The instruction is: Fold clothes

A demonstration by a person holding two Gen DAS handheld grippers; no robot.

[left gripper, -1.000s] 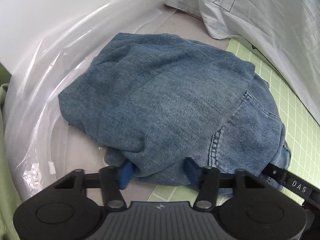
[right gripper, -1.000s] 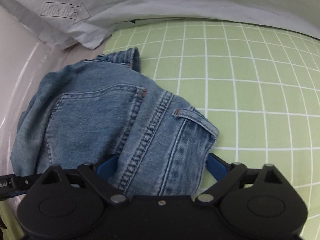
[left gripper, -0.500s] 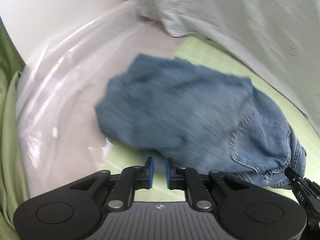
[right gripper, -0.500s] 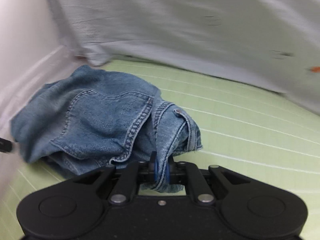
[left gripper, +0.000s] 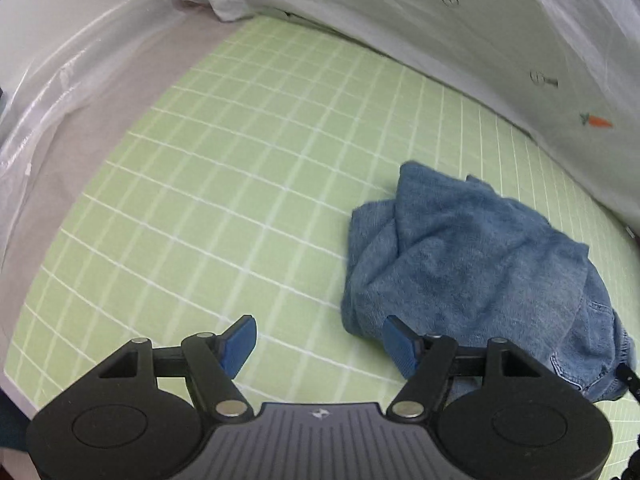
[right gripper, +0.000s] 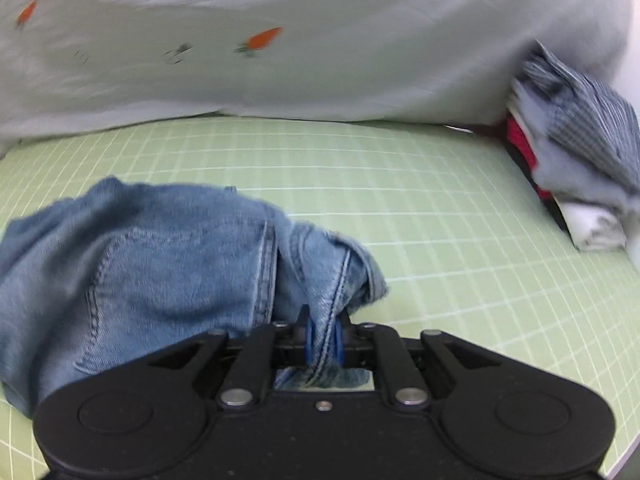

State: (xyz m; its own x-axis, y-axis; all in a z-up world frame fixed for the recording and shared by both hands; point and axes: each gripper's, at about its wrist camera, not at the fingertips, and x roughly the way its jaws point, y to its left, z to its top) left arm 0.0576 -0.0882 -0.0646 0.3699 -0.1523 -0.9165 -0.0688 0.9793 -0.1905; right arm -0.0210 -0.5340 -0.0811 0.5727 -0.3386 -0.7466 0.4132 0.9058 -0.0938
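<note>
Left wrist view, nearest first: one left gripper (left gripper: 320, 340), its two blue pads (left gripper: 239, 338) spreading apart with only bare mat between them. One bundle of blue jeans (left gripper: 472, 264) lies bunched on the green grid mat (left gripper: 224, 184), just beside the right-hand pad. Beyond it a pale sheet (left gripper: 460, 40) printed with a carrot borders the mat, and clear plastic (left gripper: 52, 96) runs along the left edge. Right wrist view: one right gripper (right gripper: 323, 340), jaws narrow but easing apart, a denim seam pinched between them. Farther off, one stack of folded clothes (right gripper: 580, 168), striped, red and white, sits at the mat's right edge
</note>
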